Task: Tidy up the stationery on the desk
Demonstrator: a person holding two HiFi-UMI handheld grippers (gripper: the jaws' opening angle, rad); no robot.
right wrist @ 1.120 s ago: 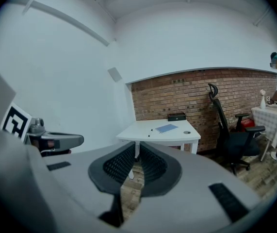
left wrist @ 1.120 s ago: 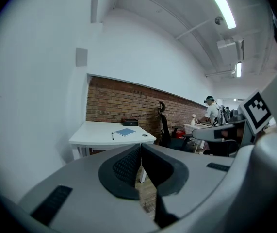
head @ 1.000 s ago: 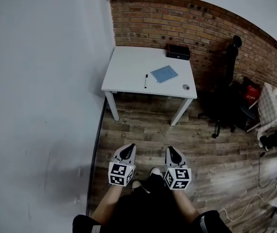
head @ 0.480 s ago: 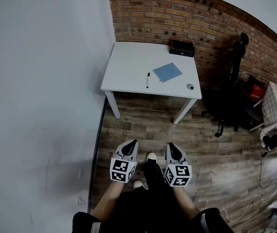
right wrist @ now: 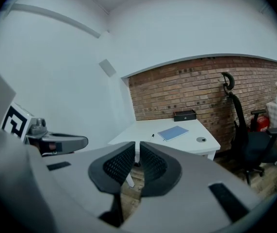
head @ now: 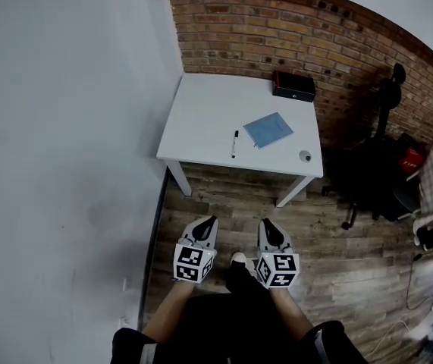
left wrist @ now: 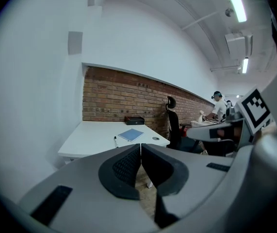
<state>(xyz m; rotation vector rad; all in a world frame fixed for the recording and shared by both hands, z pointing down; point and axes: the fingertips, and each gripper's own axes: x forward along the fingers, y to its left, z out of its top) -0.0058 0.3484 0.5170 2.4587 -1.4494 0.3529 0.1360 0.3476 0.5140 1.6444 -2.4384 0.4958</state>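
Left grey gripper (head: pixel 207 224) and right grey gripper (head: pixel 268 227), both closed and empty, are well apart from the white rectangular desk (head: pixel 201 112); a careless nudge could roll the slim black-and-white pen (head: pixel 234 143) off.

both left gripper (head: pixel 204 233) and right gripper (head: pixel 269 234) held forward, jaws closed, empty.

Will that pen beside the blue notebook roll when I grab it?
Probably: the pen looks slim and round, lying loose on the smooth white desk. Likely light and stiff, so a nudge may skid it. The blue notebook lies apart, so it won't stop it.
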